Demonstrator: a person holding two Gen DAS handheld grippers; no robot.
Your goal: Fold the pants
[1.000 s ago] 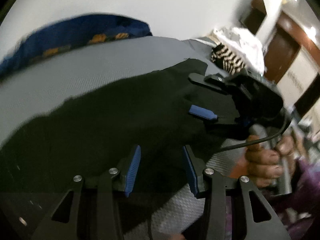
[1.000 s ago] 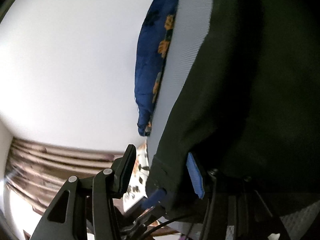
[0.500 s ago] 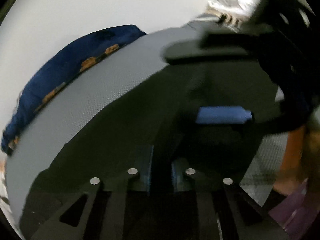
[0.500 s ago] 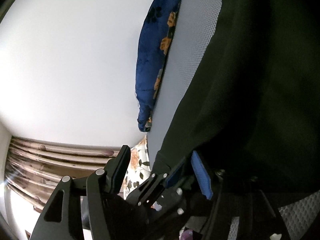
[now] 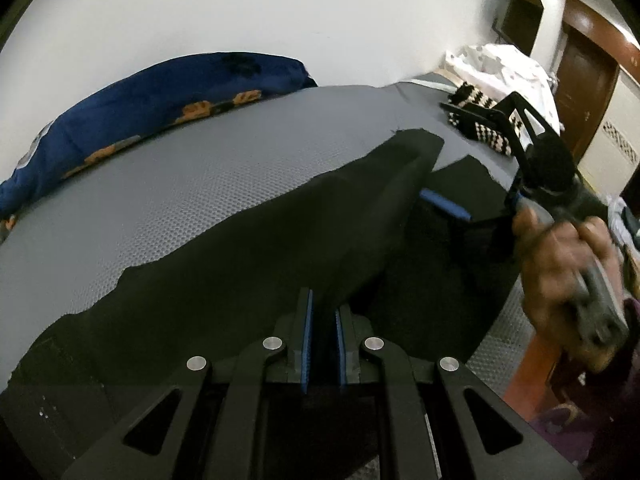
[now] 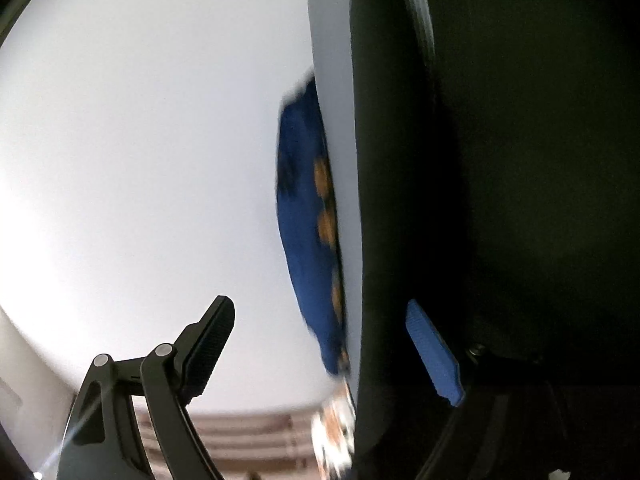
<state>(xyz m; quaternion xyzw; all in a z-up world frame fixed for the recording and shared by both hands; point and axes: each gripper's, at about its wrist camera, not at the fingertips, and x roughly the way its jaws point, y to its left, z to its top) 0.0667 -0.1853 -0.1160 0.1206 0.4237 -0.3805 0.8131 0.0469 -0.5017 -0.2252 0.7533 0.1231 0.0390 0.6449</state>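
Note:
Black pants [image 5: 248, 264] lie across a grey mesh surface [image 5: 192, 176]. My left gripper [image 5: 322, 320] is shut on a raised fold of the pants at the near edge, the cloth pinched between its blue pads. My right gripper [image 5: 472, 160] shows in the left wrist view at the right, held in a hand, jaws wide open, its lower blue pad against the pants near the far hem. In the right wrist view the right gripper [image 6: 320, 344] is open, with the black pants [image 6: 520, 200] filling the right side next to one blue pad.
A blue pillow with orange print [image 5: 152, 108] lies along the far edge by the white wall. A black-and-white striped item [image 5: 484, 124] and white cloth [image 5: 504, 68] sit at the far right. A brown door [image 5: 580, 92] stands behind.
My left gripper went from open to shut on the pants and has lifted a fold. My right gripper stayed open and moved away toward the far hem.

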